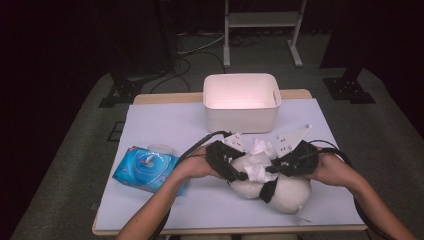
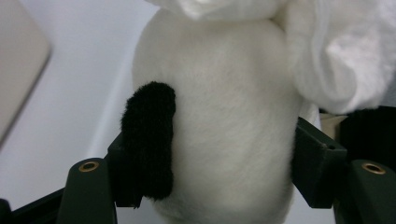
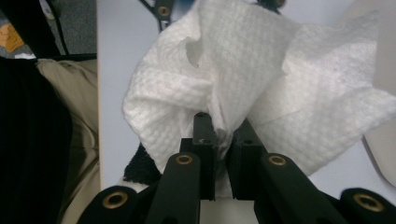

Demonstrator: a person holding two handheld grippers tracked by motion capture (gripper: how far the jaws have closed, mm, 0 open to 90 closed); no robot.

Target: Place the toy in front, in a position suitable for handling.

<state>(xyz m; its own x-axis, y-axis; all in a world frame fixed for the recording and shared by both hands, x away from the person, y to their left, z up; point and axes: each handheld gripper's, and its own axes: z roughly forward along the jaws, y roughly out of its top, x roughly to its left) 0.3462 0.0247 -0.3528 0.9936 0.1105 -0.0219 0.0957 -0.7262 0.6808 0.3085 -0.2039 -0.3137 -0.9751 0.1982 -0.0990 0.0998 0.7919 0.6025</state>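
The tabletop (image 1: 165, 127), covered in a pale sheet, carries a white bin (image 1: 241, 102) at the middle of its far edge, its inside bare as far as the high view shows, and a blue wipes pack (image 1: 145, 169) near the left edge, with what looks like its lid flipped open. The work sits towards the near edge, right of centre: a white plush toy (image 1: 280, 192) with black patches lies there, and a white wipe (image 1: 260, 160) rests crumpled on top of it. Judging by this, a wipe is already out of the pack and on the toy, so the cleaning looks under way rather than finished; how much of the toy is done cannot be told. The left gripper (image 2: 205, 182) comes in from the left with its jaws spread around the toy's body, pressing its sides to steady it. The right gripper (image 3: 223, 140) reaches in from the right, jaws pressed together and pinching a fold of the wipe. Both forearms angle inward from the near edge, hands meeting over the toy.
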